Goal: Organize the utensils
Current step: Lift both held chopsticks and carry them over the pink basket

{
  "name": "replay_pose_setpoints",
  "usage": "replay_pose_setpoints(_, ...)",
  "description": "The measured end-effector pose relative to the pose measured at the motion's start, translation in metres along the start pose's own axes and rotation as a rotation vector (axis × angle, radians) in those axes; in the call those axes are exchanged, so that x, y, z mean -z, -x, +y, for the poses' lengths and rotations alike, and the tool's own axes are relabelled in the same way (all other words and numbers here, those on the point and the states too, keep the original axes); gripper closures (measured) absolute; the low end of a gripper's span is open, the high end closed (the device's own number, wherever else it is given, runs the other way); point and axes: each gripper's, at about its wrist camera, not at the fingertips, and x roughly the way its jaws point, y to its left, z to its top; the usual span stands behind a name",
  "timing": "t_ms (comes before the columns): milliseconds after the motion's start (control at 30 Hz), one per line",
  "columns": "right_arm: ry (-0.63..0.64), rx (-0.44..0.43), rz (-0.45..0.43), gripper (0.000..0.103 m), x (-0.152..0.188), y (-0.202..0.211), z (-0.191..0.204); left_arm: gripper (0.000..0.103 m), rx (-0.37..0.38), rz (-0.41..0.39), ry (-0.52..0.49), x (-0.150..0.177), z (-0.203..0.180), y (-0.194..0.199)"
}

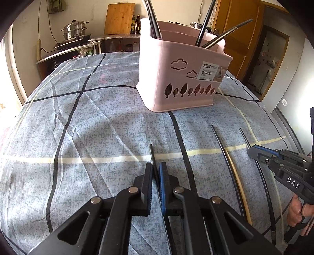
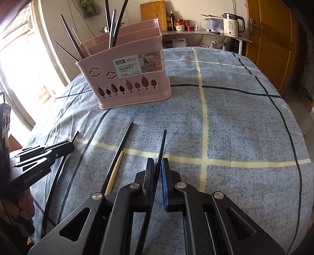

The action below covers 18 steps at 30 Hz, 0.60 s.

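Note:
A pink chopstick basket (image 1: 176,78) (image 2: 129,78) stands on the checked cloth and holds several dark chopsticks. My left gripper (image 1: 156,166) is shut on a black chopstick (image 1: 151,153) that lies low over the cloth. My right gripper (image 2: 158,162) is shut on another black chopstick (image 2: 162,143). Each gripper shows in the other's view: the right gripper (image 1: 253,152) and the left gripper (image 2: 71,146). Between them lie a black chopstick (image 1: 221,143) (image 2: 121,145) and a pale wooden one (image 1: 239,184) (image 2: 114,172).
The blue-grey checked cloth (image 1: 98,127) (image 2: 245,127) covers the table. Behind are a steel pot (image 1: 75,29), a wooden cutting board (image 1: 119,18), bottles, a kettle (image 2: 232,24) on a shelf and a wooden door (image 2: 270,39).

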Motion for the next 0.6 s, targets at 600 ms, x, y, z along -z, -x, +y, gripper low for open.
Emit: replay_pose_setpoints(600, 0.079, -0.037, -0.252, 0.098, -0.042, 0.088, 0.025, 0.098, 0.114, -0.238, -0.082, -0.039, -0.02, 0.103)
